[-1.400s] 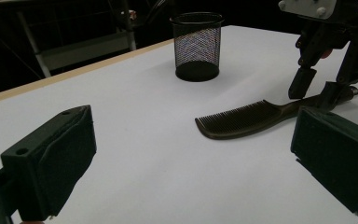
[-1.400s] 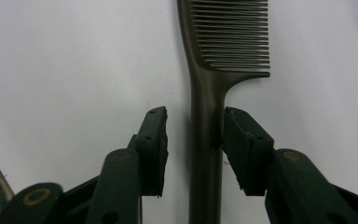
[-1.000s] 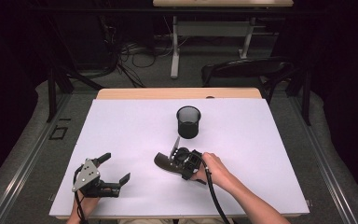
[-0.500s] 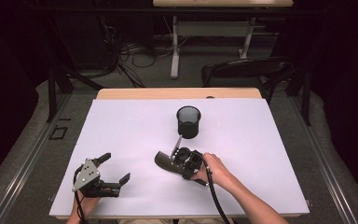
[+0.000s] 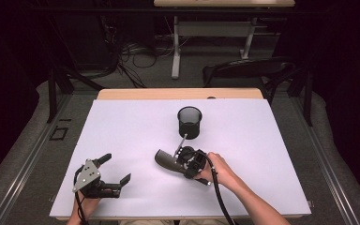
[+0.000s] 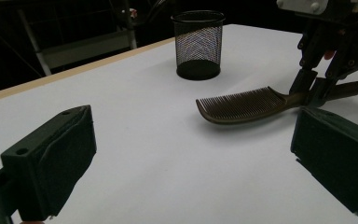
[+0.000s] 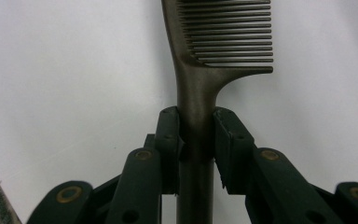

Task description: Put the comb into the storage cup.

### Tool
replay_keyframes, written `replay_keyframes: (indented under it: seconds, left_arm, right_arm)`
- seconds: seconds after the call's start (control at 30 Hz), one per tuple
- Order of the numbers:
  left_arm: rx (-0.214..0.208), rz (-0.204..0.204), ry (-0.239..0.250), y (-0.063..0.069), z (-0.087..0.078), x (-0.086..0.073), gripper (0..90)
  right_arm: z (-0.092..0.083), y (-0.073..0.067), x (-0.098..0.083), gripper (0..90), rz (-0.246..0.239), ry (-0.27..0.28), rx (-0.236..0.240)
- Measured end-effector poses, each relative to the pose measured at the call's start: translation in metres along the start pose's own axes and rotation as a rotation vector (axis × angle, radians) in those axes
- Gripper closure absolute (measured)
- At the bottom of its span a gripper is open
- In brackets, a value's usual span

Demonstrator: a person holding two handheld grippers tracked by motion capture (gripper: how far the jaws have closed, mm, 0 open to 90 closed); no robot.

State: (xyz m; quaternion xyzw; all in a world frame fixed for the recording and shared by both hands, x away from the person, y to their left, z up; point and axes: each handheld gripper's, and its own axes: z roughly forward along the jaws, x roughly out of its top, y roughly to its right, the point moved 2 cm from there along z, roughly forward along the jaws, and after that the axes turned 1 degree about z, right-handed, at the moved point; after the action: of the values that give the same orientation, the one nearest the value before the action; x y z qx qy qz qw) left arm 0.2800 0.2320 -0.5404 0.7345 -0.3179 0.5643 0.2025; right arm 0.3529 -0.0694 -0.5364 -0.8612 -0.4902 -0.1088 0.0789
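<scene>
Comb (image 7: 200, 88) on the white table (image 5: 122, 126) — handle between the right tool's (image 7: 196, 135) just-closing pads, left tool (image 6: 186, 158) wide, dark room.

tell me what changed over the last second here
The right gripper has just been closing its jaws and now clamps the handle of the comb, which lies on the white table much where it was. The left gripper stayed in place with its jaws open, and the black mesh cup has not moved.
</scene>
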Motion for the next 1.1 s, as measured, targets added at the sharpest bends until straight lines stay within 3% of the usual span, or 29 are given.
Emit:
replay_keyframes:
  seconds: [0.53, 0.8, 1.1]
  left_arm:
    - [0.003, 0.0, -0.001, 0.0, 0.0, 0.0, 0.0]
    - [0.003, 0.0, -0.001, -0.001, 0.0, 0.0, 0.0]
    - [0.004, 0.001, -0.003, -0.001, 0.0, 0.0, 0.0]
  right_arm:
    - [-0.021, 0.0, -0.009, 72.7, -0.001, 0.12, 0.018]
    - [-0.022, 0.004, -0.016, 72.7, 0.007, 0.163, 0.018]
    - [-0.034, 0.008, -0.024, 72.7, 0.038, 0.24, 0.018]
